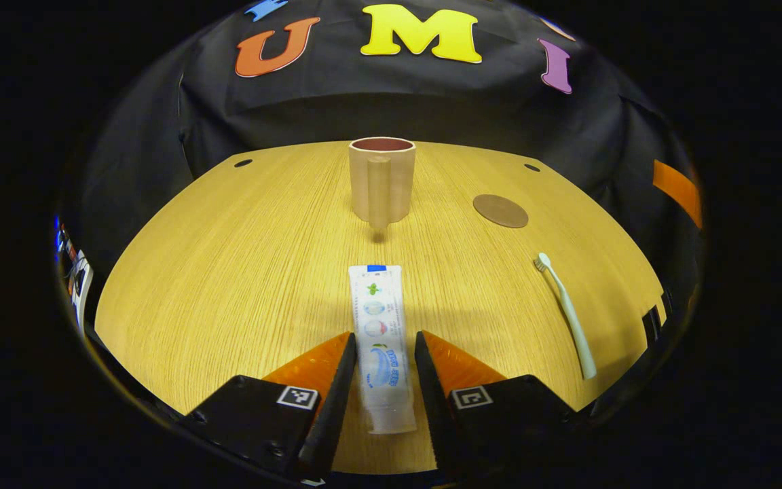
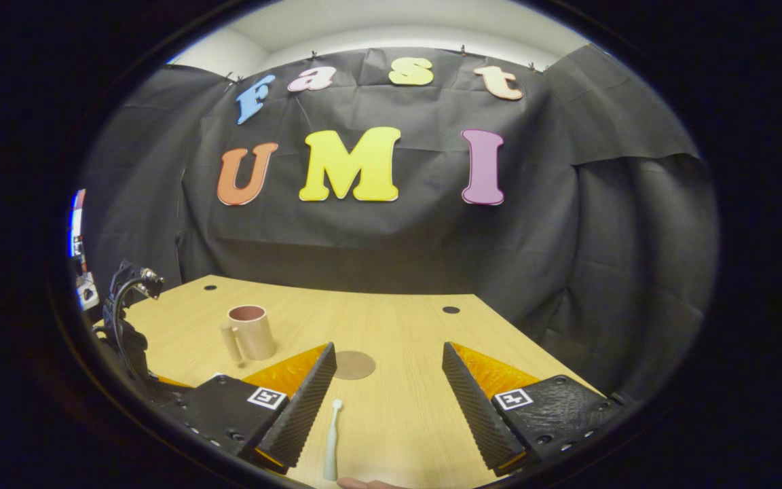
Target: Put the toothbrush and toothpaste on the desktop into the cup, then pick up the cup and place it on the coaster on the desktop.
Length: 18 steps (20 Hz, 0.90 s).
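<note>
Your left gripper (image 1: 384,380) is straddling the toothpaste (image 1: 383,343), jaws apart, not yet pressing.
The soft, slick tube is lying flat: pinch its stiffer mid-body. Your right gripper (image 2: 387,401) is gaping wide beside the light, thin toothbrush (image 2: 331,440); beyond, the cup (image 1: 382,180) is standing off the coaster (image 1: 500,210).

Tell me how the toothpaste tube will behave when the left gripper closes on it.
The toothpaste tube lies flat between the open left gripper fingers, so it probably won't roll. It looks like a soft, flattened tube, so it may dent or sag when lifted. Its glossy skin could slip.
</note>
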{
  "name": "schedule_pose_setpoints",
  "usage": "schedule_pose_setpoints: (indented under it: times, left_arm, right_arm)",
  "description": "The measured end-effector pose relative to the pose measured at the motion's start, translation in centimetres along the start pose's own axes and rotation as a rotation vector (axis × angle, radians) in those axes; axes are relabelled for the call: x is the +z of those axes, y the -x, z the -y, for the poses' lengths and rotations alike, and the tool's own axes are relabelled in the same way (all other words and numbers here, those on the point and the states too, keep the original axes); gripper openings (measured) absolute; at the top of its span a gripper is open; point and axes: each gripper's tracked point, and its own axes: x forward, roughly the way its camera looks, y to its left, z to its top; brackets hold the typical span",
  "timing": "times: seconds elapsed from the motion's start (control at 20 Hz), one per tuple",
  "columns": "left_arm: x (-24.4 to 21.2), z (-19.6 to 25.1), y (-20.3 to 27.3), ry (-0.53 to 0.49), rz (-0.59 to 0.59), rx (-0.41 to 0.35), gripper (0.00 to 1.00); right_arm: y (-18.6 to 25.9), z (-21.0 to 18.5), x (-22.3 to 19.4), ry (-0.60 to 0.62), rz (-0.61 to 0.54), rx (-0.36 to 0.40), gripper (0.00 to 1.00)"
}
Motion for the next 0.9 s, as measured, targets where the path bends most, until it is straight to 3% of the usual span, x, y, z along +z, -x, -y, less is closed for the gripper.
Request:
schedule_pose_setpoints:
  times: [0.1, 0.35, 0.4, 0.45, 0.5, 0.6, 0.75, 0.85, 0.9]
  left_arm:
    - [0.0, 0.0, 0.0, -0.009, 0.005, -0.005, 0.48]
    - [0.8, -0.1, 0.4, 0.007, 0.046, -0.014, 0.42]
    - [1.7, 0.2, 0.9, 0.003, 0.09, -0.027, 0.42]
    - [3.0, 0.4, 1.6, -0.022, 0.148, -0.027, 0.48]
    - [4.4, 0.3, 2.4, -0.054, 0.209, -0.013, 0.42]
    - [6.9, -0.2, 4.2, -0.091, 0.323, 0.025, 0.42]
    - [11.0, -0.2, 9.3, -0.074, 0.54, 0.048, 0.4]
    - [13.6, -0.8, 12.6, -0.083, 0.689, 0.075, 0.33]
    - [14.1, -0.8, 12.7, -0.105, 0.708, 0.088, 0.3]
  right_arm:
    - [-0.1, 0.0, 0.0, -0.003, -0.002, -0.001, 0.95]
    - [-0.2, -0.5, -0.6, -0.009, -0.025, 0.016, 0.95]
    - [-0.2, -0.6, -0.7, -0.006, -0.029, 0.018, 0.95]
    - [-0.3, -0.7, -0.9, 0.0, -0.033, 0.019, 0.95]
    - [-0.3, -0.7, -1.0, 0.01, -0.037, 0.018, 0.95]
    - [-0.6, -0.4, -1.3, 0.019, -0.042, 0.008, 0.95]
    - [-0.7, -0.7, -2.0, -0.001, -0.058, 0.02, 0.95]
    - [-1.1, -1.1, -2.9, 0.0, -0.086, 0.03, 0.95]
    - [-1.3, -1.3, -3.4, 0.001, -0.098, 0.034, 0.95]
